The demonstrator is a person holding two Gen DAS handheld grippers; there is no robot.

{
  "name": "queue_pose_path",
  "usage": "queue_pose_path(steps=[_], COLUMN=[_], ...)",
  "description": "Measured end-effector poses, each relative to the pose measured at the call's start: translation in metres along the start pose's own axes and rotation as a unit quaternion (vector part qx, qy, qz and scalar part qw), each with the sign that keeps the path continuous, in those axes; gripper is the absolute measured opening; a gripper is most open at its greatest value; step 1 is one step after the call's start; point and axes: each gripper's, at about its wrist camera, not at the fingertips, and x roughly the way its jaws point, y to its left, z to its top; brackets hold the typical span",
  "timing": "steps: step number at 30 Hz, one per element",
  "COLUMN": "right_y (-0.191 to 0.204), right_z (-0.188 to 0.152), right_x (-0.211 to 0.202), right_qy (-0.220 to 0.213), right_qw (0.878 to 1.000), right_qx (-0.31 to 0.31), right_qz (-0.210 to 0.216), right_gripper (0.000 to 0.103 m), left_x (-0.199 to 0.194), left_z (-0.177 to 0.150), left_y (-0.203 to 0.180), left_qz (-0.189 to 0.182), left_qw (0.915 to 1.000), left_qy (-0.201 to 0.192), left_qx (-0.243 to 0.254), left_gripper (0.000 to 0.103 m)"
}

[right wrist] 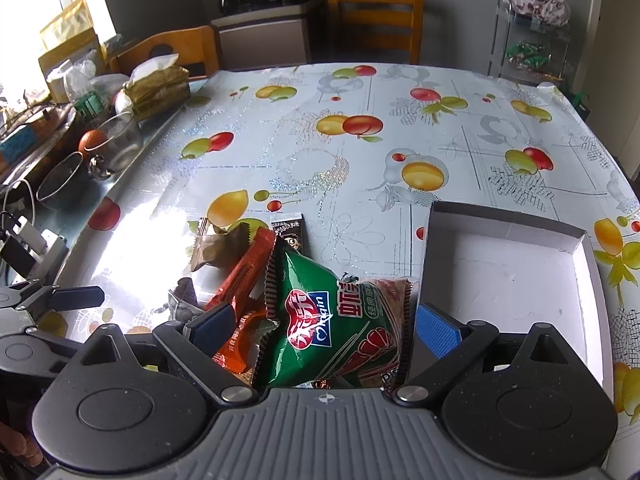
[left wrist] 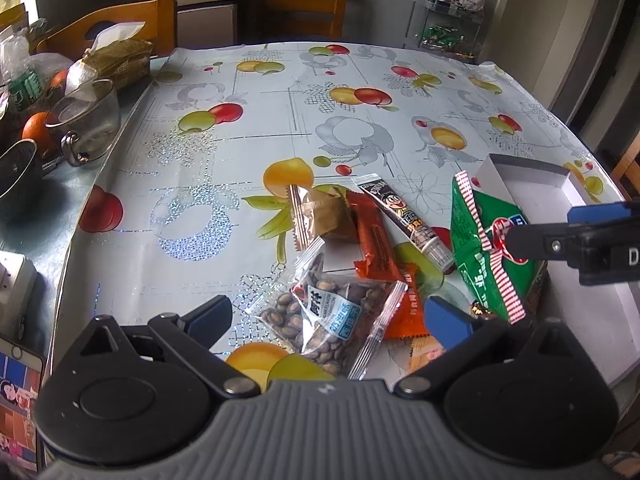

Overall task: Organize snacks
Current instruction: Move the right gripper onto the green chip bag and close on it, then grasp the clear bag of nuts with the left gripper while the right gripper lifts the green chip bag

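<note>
Both tongs stood wide open and held nothing: the left gripper (left wrist: 330, 314) straddled a clear, crinkly packet of seeds (left wrist: 334, 322) lying flat on the table, and the right gripper (right wrist: 326, 328) straddled the green bag (right wrist: 320, 320) without pinching it. That glossy foil bag, its ends crimped with a striped zigzag seal, lay with its long axis running away from the right wrist camera, its far end tilted up toward the middle of the table. Just left of it lay an orange bar wrapper (right wrist: 244, 272), a brown translucent sachet (right wrist: 218, 248) and a slim black stick pack (left wrist: 404, 216) with a cartoon face, all overlapping in 1 loose heap. Whether the bag's right edge touched the box (right wrist: 508, 264) I cannot tell; the box itself was shallow white cardboard, rectangular, with low upright walls. Under everything lay a shiny plastic tablecloth (left wrist: 260, 92) printed with apples, pears and cherries plus glittery mesh patches. Along the left edge stood a glass mug (left wrist: 88, 120), oranges (left wrist: 36, 130) and a tissue pack (left wrist: 120, 54). 2 wooden chairs (right wrist: 376, 16) and a wire rack (right wrist: 532, 36) stood beyond the far side.
</note>
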Motion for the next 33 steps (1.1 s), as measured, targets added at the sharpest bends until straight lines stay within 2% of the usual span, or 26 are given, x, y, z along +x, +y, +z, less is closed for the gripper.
queue_pose_path(steps=[4, 12, 24, 33], right_y=[0.002, 0.005, 0.012, 0.013], right_z=[0.000, -0.002, -0.005, -0.005], right_x=[0.006, 0.025, 0.049, 0.060], right_qy=[0.003, 0.019, 0.039, 0.052], right_qw=[1.000, 0.999, 0.997, 0.995], right_qx=[-0.006, -0.024, -0.063, -0.071], right_qz=[-0.002, -0.015, -0.033, -0.037], right_gripper=[0.098, 0.098, 0.097, 0.090], left_x=[0.003, 0.015, 0.036, 0.051], left_z=[-0.003, -0.003, -0.002, -0.004], left_y=[-0.003, -0.001, 0.001, 0.010], left_qz=[-0.002, -0.005, -0.013, -0.019], left_qw=[0.9997, 0.9995, 0.9994, 0.9997], left_qy=[-0.011, -0.008, 0.000, 0.008], left_qx=[0.020, 0.030, 0.030, 0.014], left_gripper=[0.103, 0.103, 0.103, 0.103])
